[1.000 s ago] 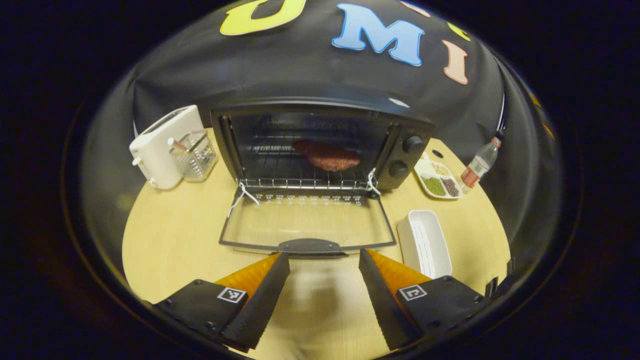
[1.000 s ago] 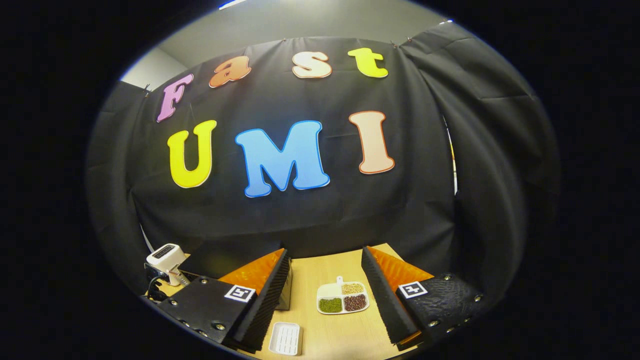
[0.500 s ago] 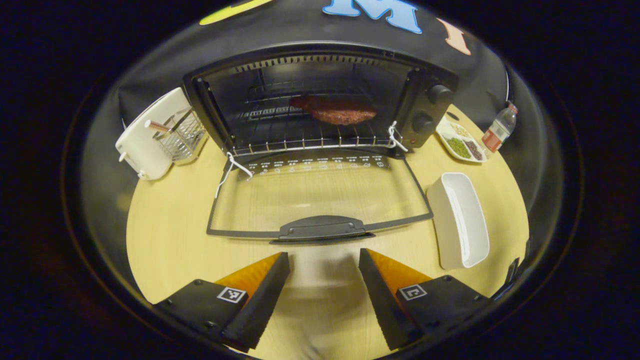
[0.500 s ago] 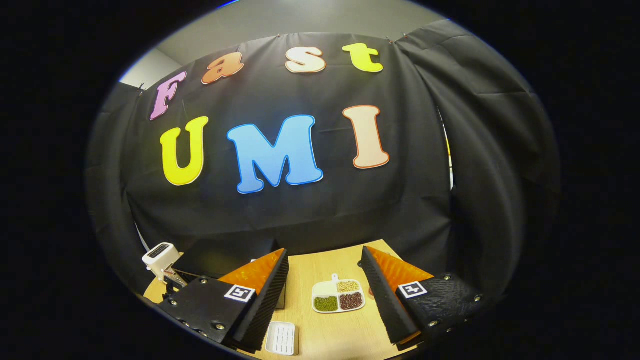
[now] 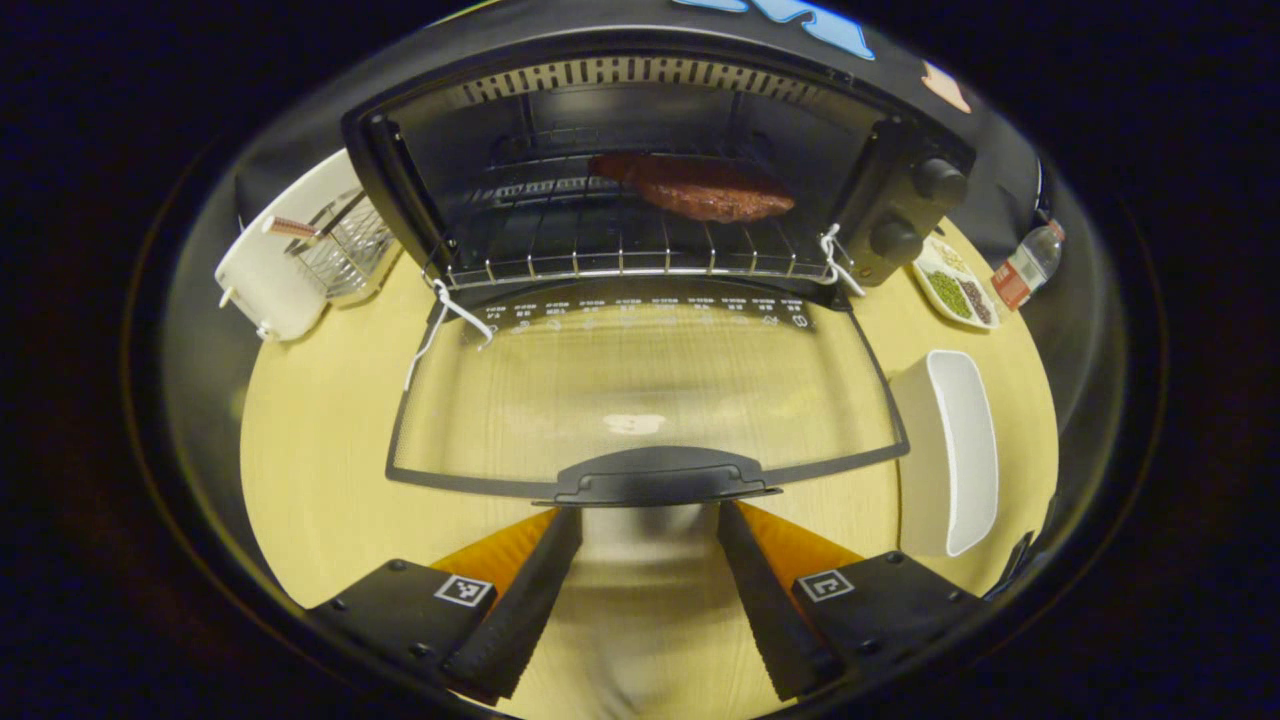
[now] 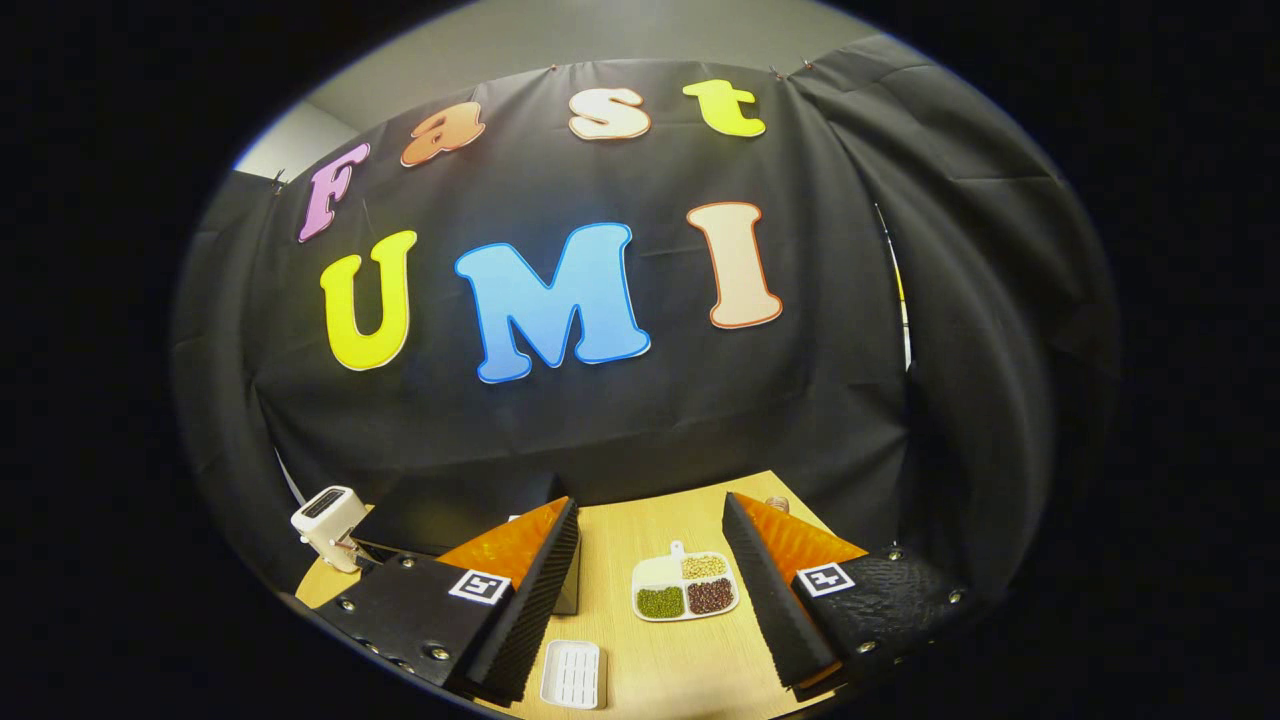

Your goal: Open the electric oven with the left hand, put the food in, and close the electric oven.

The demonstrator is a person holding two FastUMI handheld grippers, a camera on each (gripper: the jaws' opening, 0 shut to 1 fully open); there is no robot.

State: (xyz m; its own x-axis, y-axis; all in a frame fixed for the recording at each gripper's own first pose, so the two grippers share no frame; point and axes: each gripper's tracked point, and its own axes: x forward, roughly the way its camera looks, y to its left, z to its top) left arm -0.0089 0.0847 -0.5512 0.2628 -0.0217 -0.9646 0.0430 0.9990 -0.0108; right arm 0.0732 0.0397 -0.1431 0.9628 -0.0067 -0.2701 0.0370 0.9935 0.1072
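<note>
Oven door (image 5: 640, 385): glass, hinged, fragile (lying flat); lift by near handle (image 5: 662, 475). Left claw (image 5: 648, 520) spread wide, empty.

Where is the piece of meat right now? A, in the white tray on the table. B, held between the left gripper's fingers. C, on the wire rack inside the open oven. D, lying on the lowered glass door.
C: the meat lies on the wire rack inside the oven, whose glass door hangs open and bare.
</note>
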